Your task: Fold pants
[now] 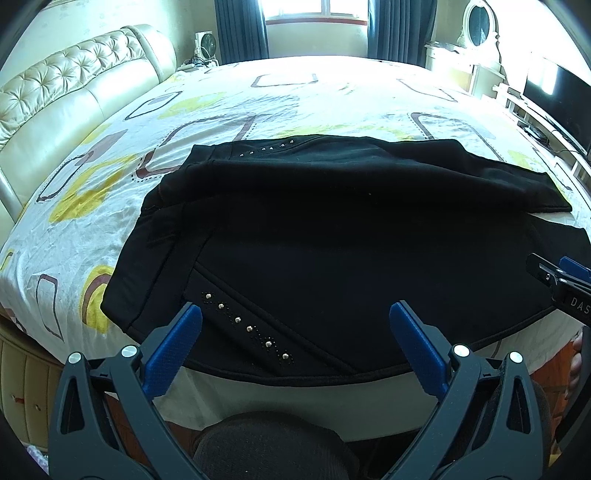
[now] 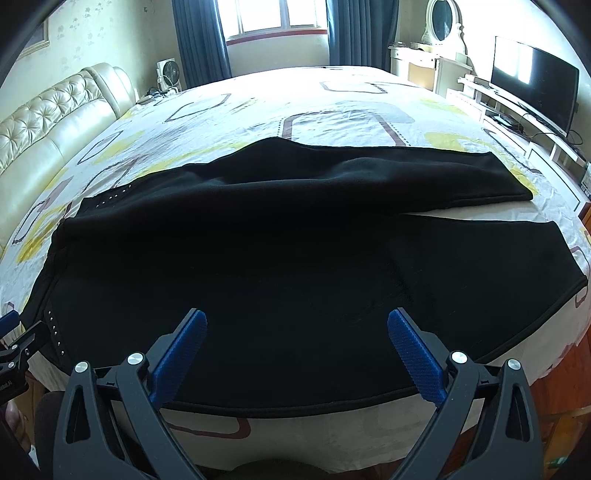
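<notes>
Black pants (image 1: 314,229) with rows of silver studs lie spread flat on the bed, waist to the left, two legs running to the right; they also fill the right wrist view (image 2: 277,251). My left gripper (image 1: 295,317) is open and empty, just above the near hem by the studded pocket. My right gripper (image 2: 295,325) is open and empty over the near leg's edge. The right gripper shows at the right edge of the left wrist view (image 1: 561,277); the left gripper shows at the left edge of the right wrist view (image 2: 14,339).
The bed (image 1: 221,110) has a white sheet with yellow and brown shapes. A tufted cream headboard (image 1: 55,99) stands at left. A TV (image 2: 532,88) on a low stand and a vanity with mirror (image 2: 441,22) are at right. A fan (image 2: 168,74) stands by the window.
</notes>
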A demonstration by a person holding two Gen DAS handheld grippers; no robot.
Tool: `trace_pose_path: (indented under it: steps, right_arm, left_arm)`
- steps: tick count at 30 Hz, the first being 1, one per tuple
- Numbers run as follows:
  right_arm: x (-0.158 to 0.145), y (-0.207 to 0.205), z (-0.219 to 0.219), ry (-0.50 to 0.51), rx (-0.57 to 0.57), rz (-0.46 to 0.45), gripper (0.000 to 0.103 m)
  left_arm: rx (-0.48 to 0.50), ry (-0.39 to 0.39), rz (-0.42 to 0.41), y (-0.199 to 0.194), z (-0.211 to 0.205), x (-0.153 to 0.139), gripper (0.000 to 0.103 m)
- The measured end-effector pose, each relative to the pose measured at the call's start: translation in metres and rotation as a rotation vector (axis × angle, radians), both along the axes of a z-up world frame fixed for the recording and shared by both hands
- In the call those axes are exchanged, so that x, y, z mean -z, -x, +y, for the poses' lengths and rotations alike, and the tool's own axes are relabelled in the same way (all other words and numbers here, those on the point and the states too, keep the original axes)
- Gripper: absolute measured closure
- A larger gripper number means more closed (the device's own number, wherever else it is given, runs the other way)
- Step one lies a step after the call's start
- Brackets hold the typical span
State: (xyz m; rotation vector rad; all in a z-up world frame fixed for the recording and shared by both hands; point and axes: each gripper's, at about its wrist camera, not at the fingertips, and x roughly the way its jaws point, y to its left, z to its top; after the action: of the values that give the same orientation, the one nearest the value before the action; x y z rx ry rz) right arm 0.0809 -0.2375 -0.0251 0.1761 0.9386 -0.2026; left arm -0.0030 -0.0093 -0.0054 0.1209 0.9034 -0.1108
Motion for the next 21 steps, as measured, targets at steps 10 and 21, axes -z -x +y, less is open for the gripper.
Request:
trace_pose_path:
  steps: [10, 21]
  right_arm:
    - [0.0027, -0.0006, -0.0017, -0.009, -0.001, 0.008, 0.005]
    - [0.0042, -0.0016, -0.0001, -0.011, -0.005, 0.014, 0.005]
  left_arm:
    - [0.002, -0.001, 0.008, -0.0018, 0.0001, 0.0004, 0.002]
    - [0.001, 0.000, 0.010, -0.0016, 0.0002, 0.0013, 0.002]
